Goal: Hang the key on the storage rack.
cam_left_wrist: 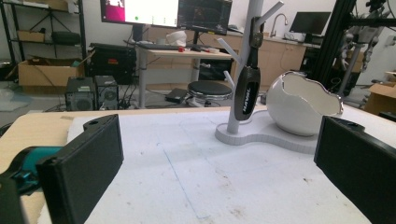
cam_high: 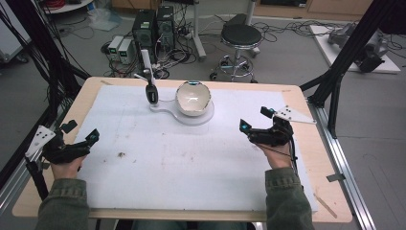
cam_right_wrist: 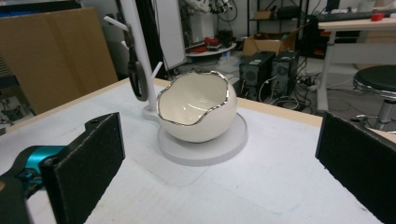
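Observation:
A white egg-shaped bowl (cam_high: pixel 193 98) (cam_left_wrist: pixel 303 109) (cam_right_wrist: pixel 198 109) with a jagged silver rim sits on a white base (cam_high: pixel 165 106) (cam_left_wrist: pixel 261 135) (cam_right_wrist: pixel 233 140) at the far middle of the table. A white peg stand (cam_high: pixel 145 60) rises from that base, and a long black object (cam_high: pixel 151 93) (cam_left_wrist: pixel 246 93) (cam_right_wrist: pixel 137 79) hangs from one peg. My left gripper (cam_high: pixel 80 131) (cam_left_wrist: pixel 222 172) is held open near the table's left edge, nothing between its jaws. My right gripper (cam_high: pixel 256 119) (cam_right_wrist: pixel 219 172) is open too, right of the bowl and apart from it.
A white mat (cam_high: pixel 191 163) covers most of the wooden table (cam_high: pixel 91 88), with small brown specks (cam_high: pixel 121 155) near the left hand. Black frame posts (cam_high: pixel 335 91) stand at the right corner. A stool (cam_high: pixel 241 36) and computer towers (cam_high: pixel 153 26) are on the floor beyond.

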